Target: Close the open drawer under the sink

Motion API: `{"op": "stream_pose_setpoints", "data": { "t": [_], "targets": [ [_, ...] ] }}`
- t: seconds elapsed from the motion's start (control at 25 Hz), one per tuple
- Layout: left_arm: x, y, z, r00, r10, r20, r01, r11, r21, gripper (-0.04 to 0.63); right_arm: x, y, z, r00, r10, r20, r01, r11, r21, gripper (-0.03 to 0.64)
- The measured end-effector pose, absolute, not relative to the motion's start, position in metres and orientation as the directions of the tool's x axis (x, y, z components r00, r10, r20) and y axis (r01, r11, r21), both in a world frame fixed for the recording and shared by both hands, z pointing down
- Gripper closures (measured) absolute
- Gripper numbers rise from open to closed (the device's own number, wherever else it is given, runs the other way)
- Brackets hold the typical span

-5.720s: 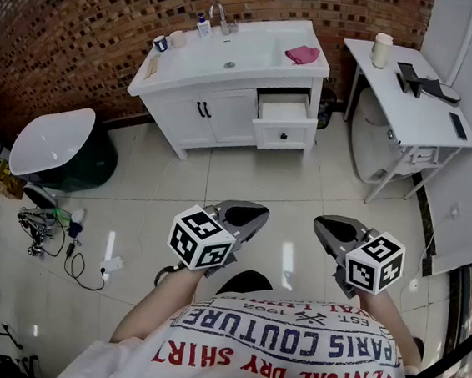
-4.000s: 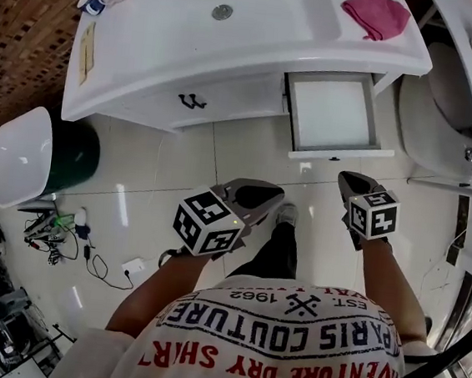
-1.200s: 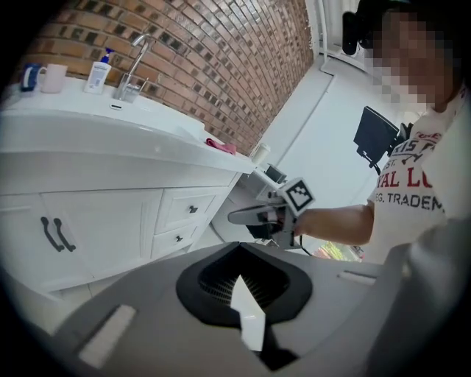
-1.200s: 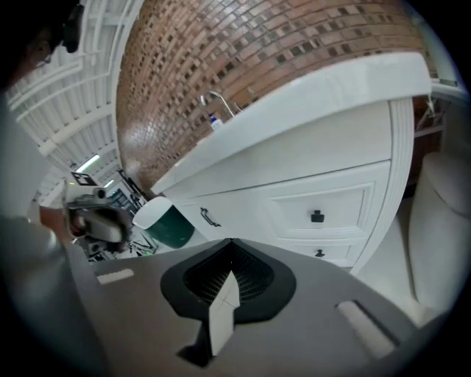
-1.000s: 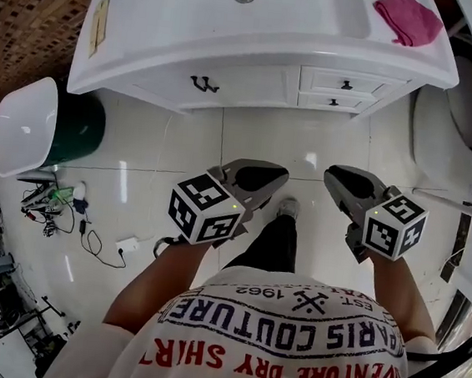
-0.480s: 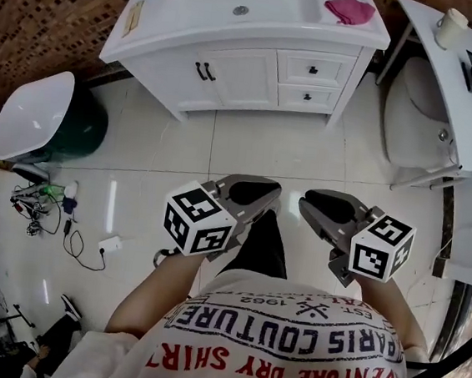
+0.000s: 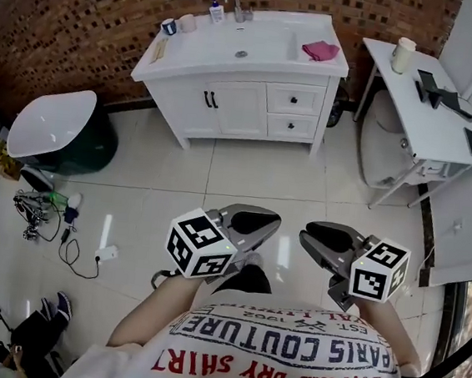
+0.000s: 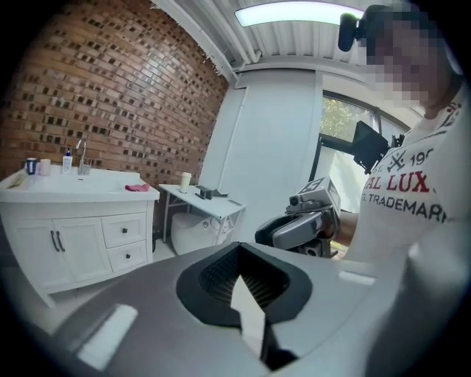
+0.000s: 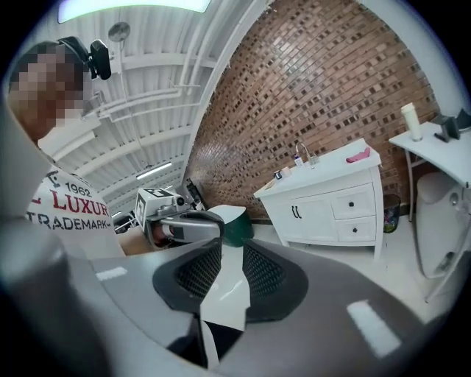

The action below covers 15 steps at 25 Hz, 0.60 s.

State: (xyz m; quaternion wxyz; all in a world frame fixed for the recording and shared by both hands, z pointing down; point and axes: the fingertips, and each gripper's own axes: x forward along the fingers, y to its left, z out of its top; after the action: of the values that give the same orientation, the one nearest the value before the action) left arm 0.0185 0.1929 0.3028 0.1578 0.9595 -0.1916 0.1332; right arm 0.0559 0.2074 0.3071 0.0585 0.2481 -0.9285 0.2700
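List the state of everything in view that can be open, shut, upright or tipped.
upper drawer: shut, pushed fully in.
lower drawer: shut.
cabinet doors: both shut.
left gripper: fingers together, empty.
right gripper: fingers opening, nothing between them.
cup: upright on the side table.

A brown brick wall (image 7: 87,9) backs a glossy white tiled floor (image 7: 246,177), where a dark green tub with a white lid (image 7: 54,127) stands near tangled black cables (image 7: 45,210). At right, a tall white cup (image 7: 403,55) stands on a white folding surface (image 7: 412,110).
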Motion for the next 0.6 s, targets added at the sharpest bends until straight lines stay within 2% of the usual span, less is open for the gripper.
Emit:
{"op": "stream_pose_setpoints", "data": {
  "t": [0.08,0.16,0.6],
  "targets": [
    [0.020,0.212,0.291,0.894,-0.326,0.308,-0.404,-0.883,0.238,0.603,0.062,0.222,0.294,-0.861,-0.460,0.218,-0.506,0.729,-0.461,0.536],
    [0.022,0.226,0.282,0.897,-0.324,0.302,-0.399,-0.887,0.232,0.603,0.067,0.233,0.281,-0.854,-0.485,0.191,-0.515,0.731,-0.447,0.603],
    [0.030,0.263,0.247,0.913,-0.318,0.257,-0.366,-0.915,0.168,0.603,0.056,0.268,0.249,-0.877,-0.466,0.119,-0.470,0.777,-0.419,0.611]
  ]
}}
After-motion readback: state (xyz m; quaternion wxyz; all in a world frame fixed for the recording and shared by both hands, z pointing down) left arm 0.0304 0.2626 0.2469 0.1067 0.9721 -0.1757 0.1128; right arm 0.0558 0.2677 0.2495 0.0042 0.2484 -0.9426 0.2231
